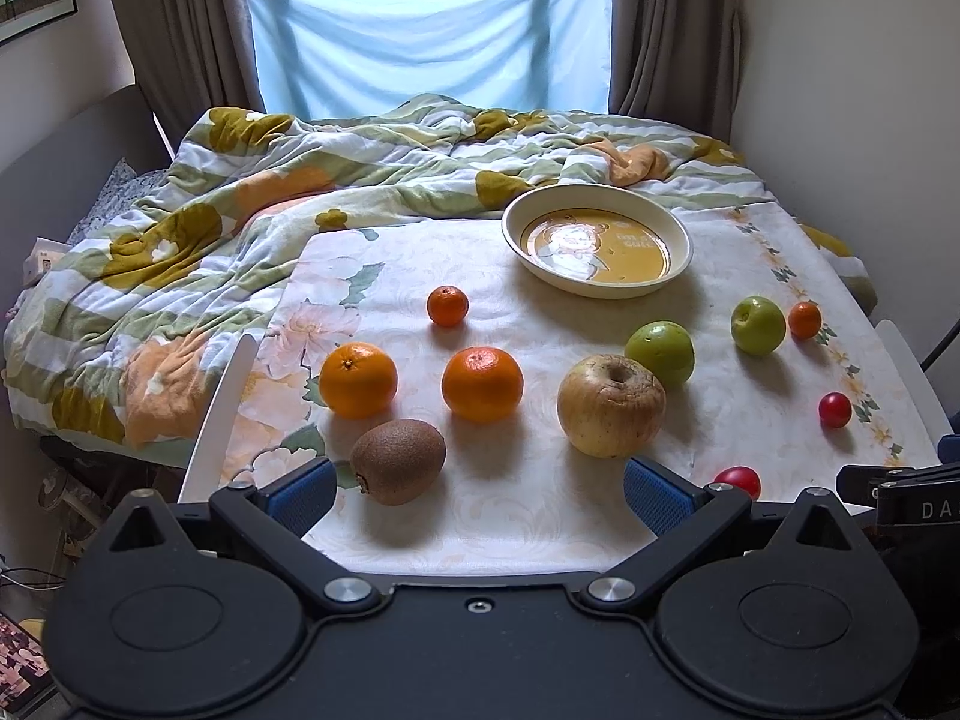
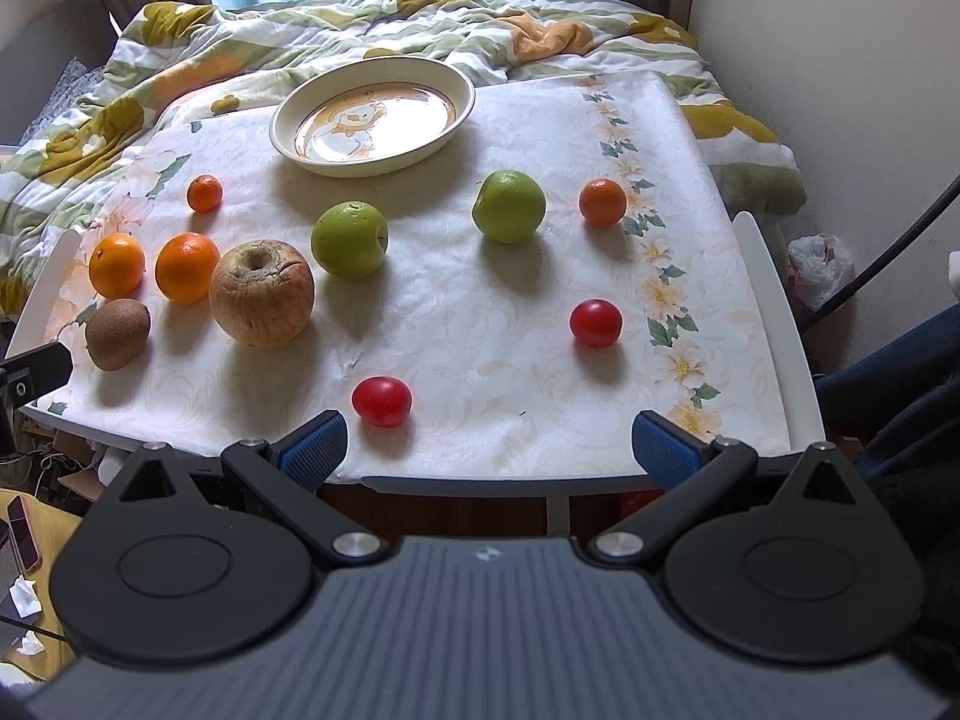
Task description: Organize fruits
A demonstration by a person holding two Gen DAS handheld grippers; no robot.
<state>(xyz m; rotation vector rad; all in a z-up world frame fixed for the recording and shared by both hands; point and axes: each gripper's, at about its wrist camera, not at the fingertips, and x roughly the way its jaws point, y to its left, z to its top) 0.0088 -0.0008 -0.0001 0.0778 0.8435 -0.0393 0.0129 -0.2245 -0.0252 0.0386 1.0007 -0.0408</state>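
Loose fruit lies on a floral-cloth table. A cream bowl with a yellow base stands empty at the far side. My left gripper is open near the front edge, a kiwi just past its left pad and a wrinkled apple past its right pad. Beyond sit two oranges and a small mandarin. My right gripper is open at the table's front edge, a red tomato close to its left pad.
Two green apples, a second tomato and a small mandarin lie on the right half. A rumpled quilt covers the bed behind and left. A wall runs along the right. A phone lies low left.
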